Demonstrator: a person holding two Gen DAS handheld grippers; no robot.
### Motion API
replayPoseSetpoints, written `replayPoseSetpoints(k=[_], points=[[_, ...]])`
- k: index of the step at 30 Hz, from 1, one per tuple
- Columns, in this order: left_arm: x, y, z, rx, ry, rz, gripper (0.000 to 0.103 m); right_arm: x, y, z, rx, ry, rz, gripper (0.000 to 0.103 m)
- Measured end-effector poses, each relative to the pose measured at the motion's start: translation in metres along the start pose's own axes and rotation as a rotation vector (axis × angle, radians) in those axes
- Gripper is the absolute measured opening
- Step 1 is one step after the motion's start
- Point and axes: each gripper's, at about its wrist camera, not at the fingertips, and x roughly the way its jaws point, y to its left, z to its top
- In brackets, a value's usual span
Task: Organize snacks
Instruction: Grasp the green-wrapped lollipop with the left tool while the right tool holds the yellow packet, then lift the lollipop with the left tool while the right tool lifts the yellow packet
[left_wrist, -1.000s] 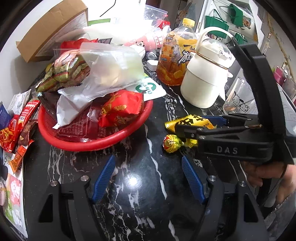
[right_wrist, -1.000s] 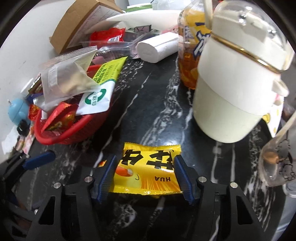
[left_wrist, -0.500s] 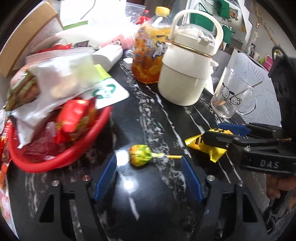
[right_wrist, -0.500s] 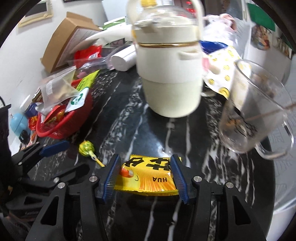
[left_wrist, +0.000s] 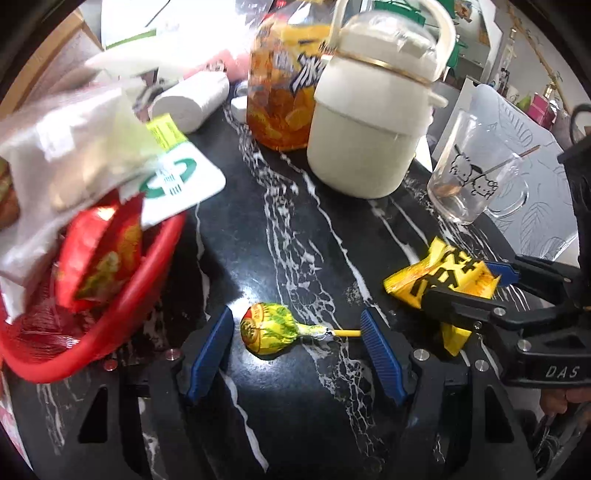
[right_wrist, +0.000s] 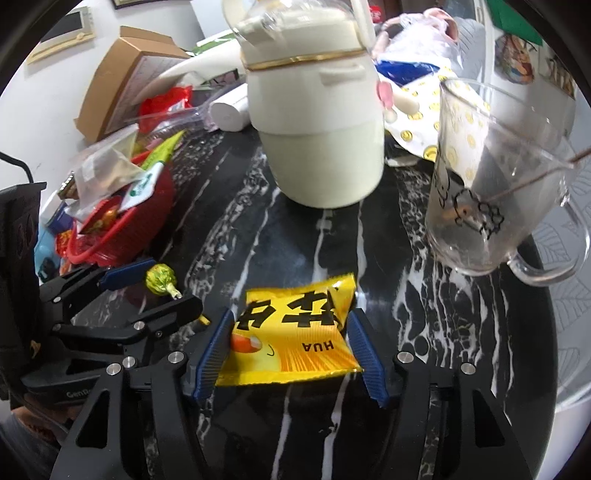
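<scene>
A green-yellow wrapped lollipop (left_wrist: 267, 330) lies on the black marble table between the open fingers of my left gripper (left_wrist: 297, 332); its stick points right. It also shows in the right wrist view (right_wrist: 160, 281). My right gripper (right_wrist: 290, 345) is shut on a yellow snack packet (right_wrist: 295, 332), which bulges up between the blue pads. The packet also shows in the left wrist view (left_wrist: 439, 280). A red basket (left_wrist: 110, 332) heaped with snack bags sits at the left; it shows in the right wrist view too (right_wrist: 147, 218).
A cream lidded jug (left_wrist: 373, 122), an orange drink bottle (left_wrist: 280, 85) and a glass mug with a stick (left_wrist: 476, 177) stand at the back. A white roll (left_wrist: 192, 103) and a cardboard box (right_wrist: 122, 77) lie behind the basket.
My left gripper has moved right and forward, from the basket to straddle the lollipop. My right gripper has squeezed the yellow packet, crumpling it, and shifted right.
</scene>
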Motion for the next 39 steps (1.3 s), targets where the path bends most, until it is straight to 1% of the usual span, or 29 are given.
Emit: replayPoseSetpoints(k=[4,5,6,7,8,9,11,16,23,28,32,36,39], points=[[0.0,-0.002,0.0,0.013,-0.024,-0.018,0.071,0.003,-0.004,-0.002,0.018,-0.005,-0.008,0.064],[0.0,-0.002,0.0,0.015,-0.024,-0.02,0.066,0.003,-0.004,-0.003,0.016,-0.007,-0.01,0.064],[0.001,-0.004,-0.001,0.022,-0.029,-0.008,0.05,0.004,-0.004,-0.003,0.012,-0.007,-0.01,0.064],[0.001,-0.005,-0.001,0.029,-0.03,0.014,0.039,0.004,-0.004,-0.003,0.008,-0.012,-0.009,0.063],[0.001,-0.006,-0.001,0.035,-0.028,0.02,0.032,0.003,-0.003,-0.003,0.002,-0.021,-0.007,0.063],[0.0,-0.006,-0.001,0.03,-0.024,0.009,0.027,0.003,-0.002,-0.003,-0.001,-0.026,-0.003,0.063],[-0.001,-0.004,-0.002,0.005,-0.015,-0.015,0.027,0.003,-0.002,-0.005,0.001,-0.031,0.004,0.062],[-0.01,-0.005,-0.011,-0.007,-0.004,-0.032,0.027,-0.001,0.0,-0.015,-0.005,-0.036,0.013,0.061],[-0.033,-0.015,-0.037,0.023,0.009,-0.043,0.027,-0.019,0.005,-0.04,0.003,-0.032,0.017,0.06],[-0.053,-0.022,-0.06,0.054,0.015,-0.034,0.027,-0.032,0.015,-0.064,0.009,-0.028,0.032,0.06],[-0.066,-0.023,-0.076,0.06,0.017,-0.026,0.027,-0.042,0.024,-0.084,0.013,-0.026,0.043,0.06],[-0.067,-0.023,-0.089,0.058,0.029,-0.029,0.027,-0.051,0.031,-0.101,0.017,-0.028,0.05,0.061],[-0.07,-0.025,-0.099,0.071,-0.01,-0.002,0.027,-0.054,0.037,-0.107,0.008,-0.03,0.045,0.061]])
